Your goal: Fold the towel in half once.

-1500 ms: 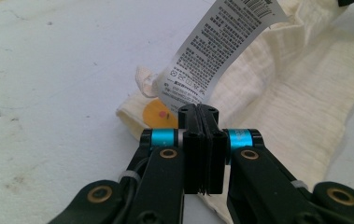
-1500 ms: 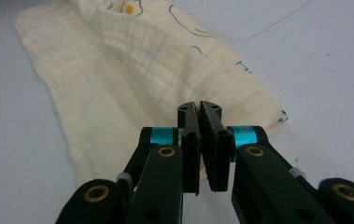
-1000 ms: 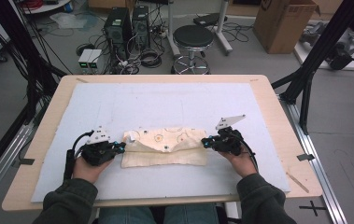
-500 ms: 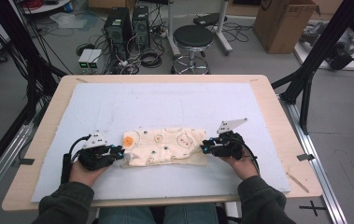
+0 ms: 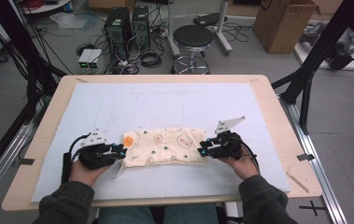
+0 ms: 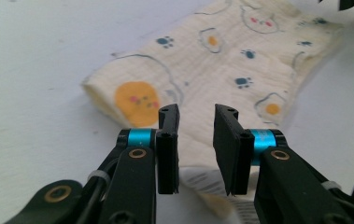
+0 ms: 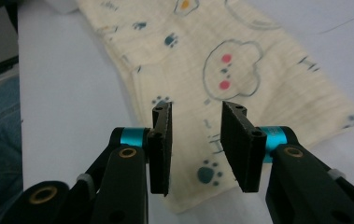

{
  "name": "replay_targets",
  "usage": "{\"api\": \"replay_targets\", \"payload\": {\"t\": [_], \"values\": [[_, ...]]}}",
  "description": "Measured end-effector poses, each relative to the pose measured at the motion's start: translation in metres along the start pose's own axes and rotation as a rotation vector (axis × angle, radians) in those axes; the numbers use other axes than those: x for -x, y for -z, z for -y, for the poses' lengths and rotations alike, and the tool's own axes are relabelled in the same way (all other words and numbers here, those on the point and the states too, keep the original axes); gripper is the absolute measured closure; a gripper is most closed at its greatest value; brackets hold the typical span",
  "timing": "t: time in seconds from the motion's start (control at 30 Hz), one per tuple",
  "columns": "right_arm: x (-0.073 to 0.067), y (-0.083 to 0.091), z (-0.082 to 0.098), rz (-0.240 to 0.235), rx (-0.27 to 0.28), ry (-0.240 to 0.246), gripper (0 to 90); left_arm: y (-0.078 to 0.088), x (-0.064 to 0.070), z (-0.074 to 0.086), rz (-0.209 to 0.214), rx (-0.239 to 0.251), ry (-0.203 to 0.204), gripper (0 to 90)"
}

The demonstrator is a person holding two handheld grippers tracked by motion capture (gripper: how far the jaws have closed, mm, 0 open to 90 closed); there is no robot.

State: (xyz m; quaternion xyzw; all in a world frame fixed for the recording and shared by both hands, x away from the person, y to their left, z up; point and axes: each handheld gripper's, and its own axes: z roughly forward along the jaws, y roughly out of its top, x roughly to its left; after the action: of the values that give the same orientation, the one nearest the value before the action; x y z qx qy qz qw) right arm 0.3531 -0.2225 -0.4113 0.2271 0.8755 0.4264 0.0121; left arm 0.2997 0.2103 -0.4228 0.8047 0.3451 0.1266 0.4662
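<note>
A cream cloth printed with paws, eggs and animal faces lies folded in a long strip on the white mat. My left gripper sits at the cloth's left end, beside an orange print. In the left gripper view the cloth runs under and between the jaws of this gripper, which have just been opening; the pads stand clear of it. My right gripper is at the cloth's right end. The right gripper has also just been opening over the cloth, pressing nothing.
The mat covers most of a wooden table. Beyond the far edge stand a black stool, computer towers with cables, and a cardboard box. Black frame poles rise at both sides.
Both grippers were shut on the cloth's ends and now stand with jaws apart. The cloth has settled flat, and the orange print has come into sight at its left end.
</note>
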Motion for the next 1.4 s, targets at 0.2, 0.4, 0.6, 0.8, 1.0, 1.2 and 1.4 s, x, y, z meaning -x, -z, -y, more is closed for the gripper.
{"api": "replay_targets", "payload": {"t": [0.2,0.4,0.6,0.8,1.0,1.2,1.4], "values": [[-0.007,-0.011,0.007,-0.038,-0.079,0.027,62.7,-0.01,0.011,0.0,0.087,-0.05,-0.035,67.5],[-0.01,-0.018,0.012,-0.042,-0.118,0.055,64.4,-0.016,0.012,0.005,0.129,-0.116,-0.042,65.3],[-0.011,-0.02,0.017,-0.021,-0.136,0.08,77.1,-0.02,0.012,0.009,0.113,-0.164,-0.06,68.4],[-0.012,-0.019,0.016,-0.004,-0.131,0.087,84.7,-0.02,0.01,0.009,0.099,-0.163,-0.057,76.6],[-0.012,-0.012,0.013,-0.004,-0.105,0.085,85.5,-0.02,0.01,0.009,0.089,-0.162,-0.059,81.2],[-0.017,-0.005,0.007,0.001,-0.086,0.1,85.5,-0.017,0.009,0.008,0.087,-0.143,-0.047,84.7],[-0.021,-0.004,0.004,-0.007,-0.089,0.114,85.5,-0.013,0.009,0.007,0.079,-0.117,-0.035,86.0]]}}
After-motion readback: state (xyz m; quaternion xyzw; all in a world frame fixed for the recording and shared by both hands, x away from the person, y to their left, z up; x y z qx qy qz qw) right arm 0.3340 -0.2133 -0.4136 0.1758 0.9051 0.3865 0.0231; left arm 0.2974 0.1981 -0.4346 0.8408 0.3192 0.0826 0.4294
